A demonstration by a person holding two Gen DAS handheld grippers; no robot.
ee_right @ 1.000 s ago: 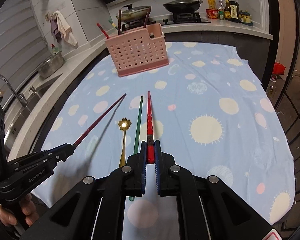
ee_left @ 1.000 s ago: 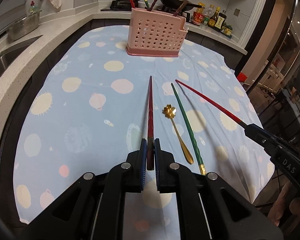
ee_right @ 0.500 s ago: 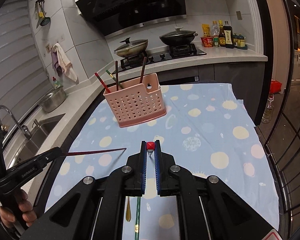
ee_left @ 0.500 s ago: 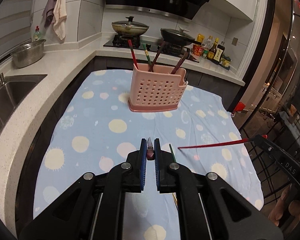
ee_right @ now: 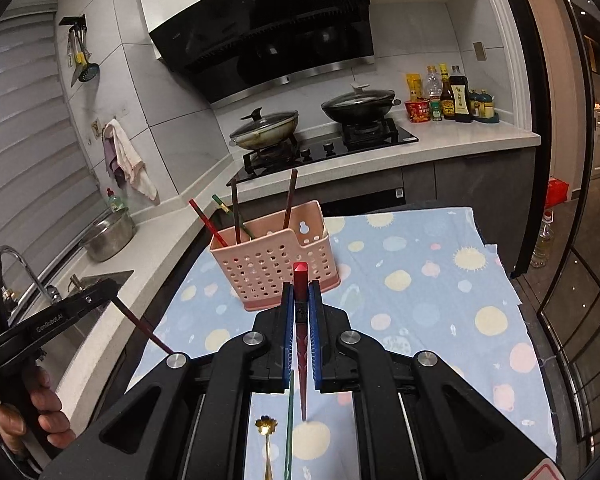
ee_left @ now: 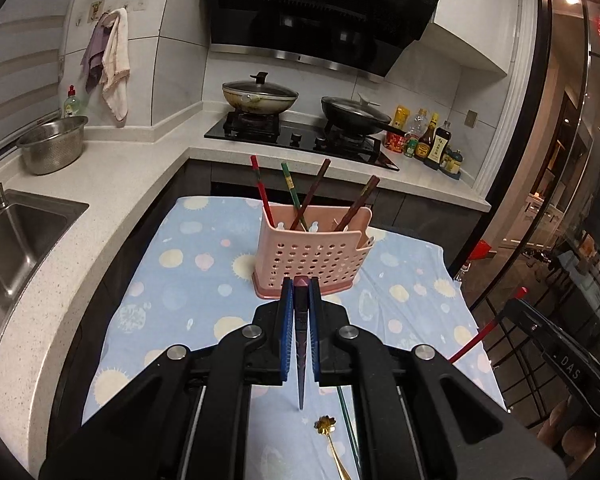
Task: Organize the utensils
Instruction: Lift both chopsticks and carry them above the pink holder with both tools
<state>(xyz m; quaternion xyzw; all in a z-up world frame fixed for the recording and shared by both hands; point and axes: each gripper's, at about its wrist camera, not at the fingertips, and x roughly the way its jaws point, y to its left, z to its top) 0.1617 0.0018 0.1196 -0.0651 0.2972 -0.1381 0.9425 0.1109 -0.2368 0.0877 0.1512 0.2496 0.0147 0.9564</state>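
Holding a chopstick tip-down in each tongs (ee_left: 301, 312) (ee_right: 300, 312), just line both over the pink basket (ee_left: 312, 258) and lower slowly.

I see a matt pink plastic utensil basket (ee_left: 314, 258) pierced with round holes, standing on a soft blue printed cloth (ee_left: 188, 280) spread over the worktop. My left claw (ee_left: 301, 320) is matt black plastic with ribbed blue pads and shiny metal bolts; it holds a lacquered dark red chopstick (ee_left: 301, 360). A glossy gold metal spoon (ee_left: 330, 436) lies on the cloth. The speckled stone worktop (ee_left: 112, 176) looks polished; the steel colander (ee_left: 54, 148) and sink (ee_left: 16, 236) have a brushed sheen.
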